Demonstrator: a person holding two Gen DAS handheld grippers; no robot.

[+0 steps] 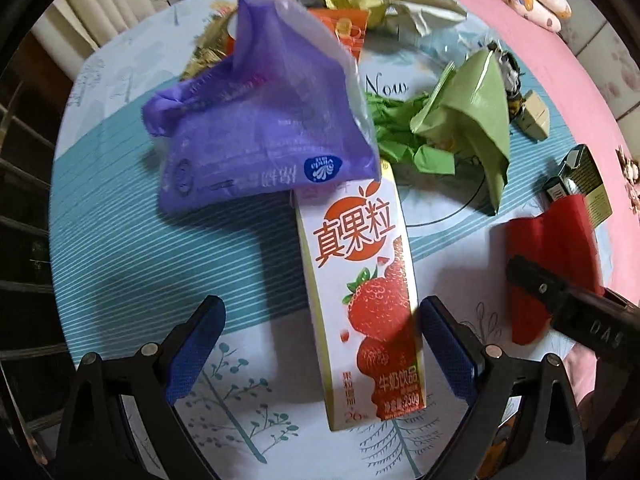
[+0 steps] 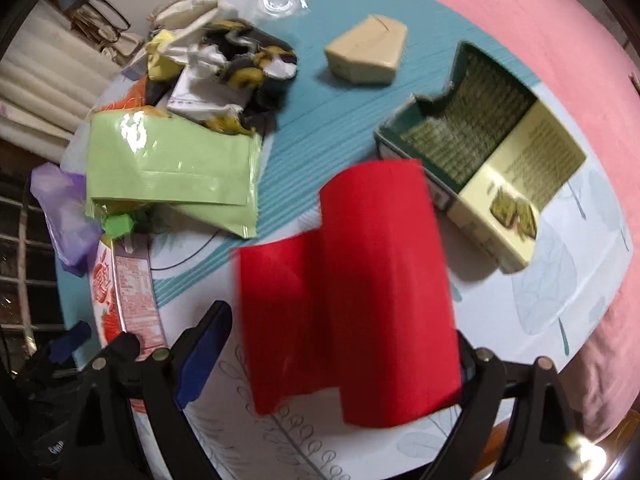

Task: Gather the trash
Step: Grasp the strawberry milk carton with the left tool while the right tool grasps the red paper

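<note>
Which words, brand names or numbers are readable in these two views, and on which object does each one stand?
"真果粒": large white characters on the strawberry milk carton.
"牛奶饮品" and "250g": near the same carton's lower end.
"Now": printed on the tablecloth.
"DAS": embossed on the right tongs, left wrist view.
Purple bag: mirrored print and a blue round logo, not readable.
Green cracker box: text blurred.
Carton's side panel, right wrist view: too small.

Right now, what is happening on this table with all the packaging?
A person is collecting trash with two handheld grippers. The left gripper hangs open over a strawberry milk drink carton lying beside a purple plastic bag. The right gripper is open around a red folded sheet, near an open green box. Nothing is gripped yet.
</note>
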